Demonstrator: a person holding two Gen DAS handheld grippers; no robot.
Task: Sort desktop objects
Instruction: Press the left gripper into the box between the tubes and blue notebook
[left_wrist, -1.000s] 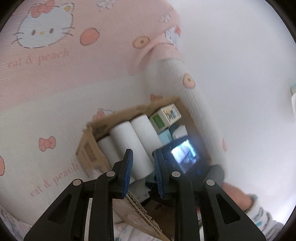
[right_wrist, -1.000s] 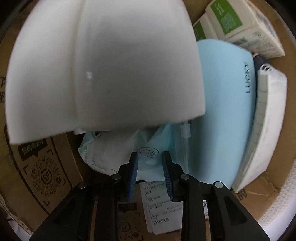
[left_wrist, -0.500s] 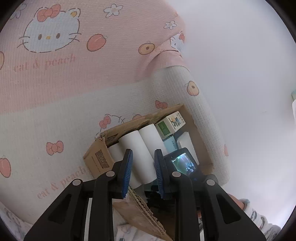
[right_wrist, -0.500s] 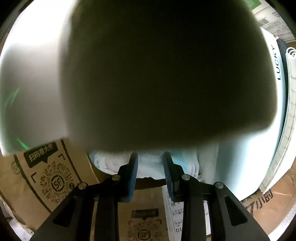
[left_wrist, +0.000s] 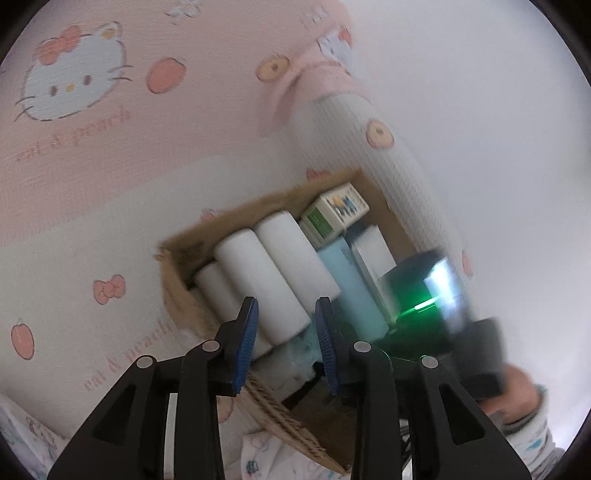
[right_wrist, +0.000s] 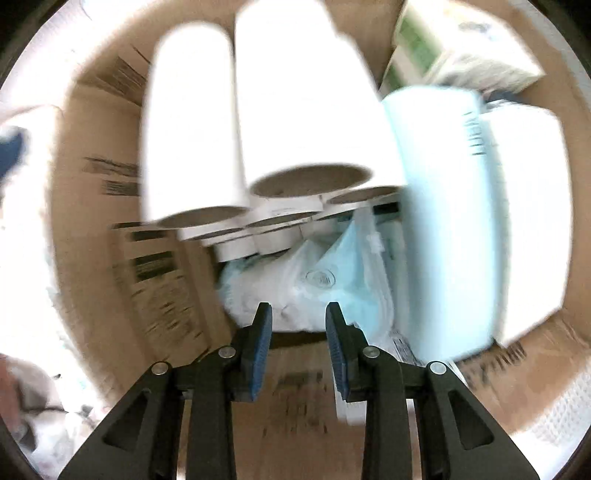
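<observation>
An open cardboard box (left_wrist: 173, 280) holds several white paper rolls (left_wrist: 258, 269), a light blue case (left_wrist: 351, 280), a white notebook (left_wrist: 373, 254) and a green-and-white carton (left_wrist: 332, 214). My left gripper (left_wrist: 286, 301) hovers above the box's near side; its jaws are opening with nothing between them. My right gripper (right_wrist: 298, 306) points straight down into the box with its jaws nearly together and nothing between them. Below it lie the rolls (right_wrist: 303, 103), a plastic-wrapped pale blue packet (right_wrist: 332, 273) and the blue case (right_wrist: 443, 221). The right gripper's body (left_wrist: 439, 291) shows a green light.
The box rests on a pink and white cartoon-cat cloth (left_wrist: 110, 147). A white surface (left_wrist: 480, 110) lies to the right of the cloth. A person's hand and sleeve (left_wrist: 517, 384) hold the right gripper. The box's printed wall (right_wrist: 92, 147) stands left of the rolls.
The right gripper has risen away from the rolls, which no longer fill its view. The left gripper's jaws have widened and it has shifted over the box.
</observation>
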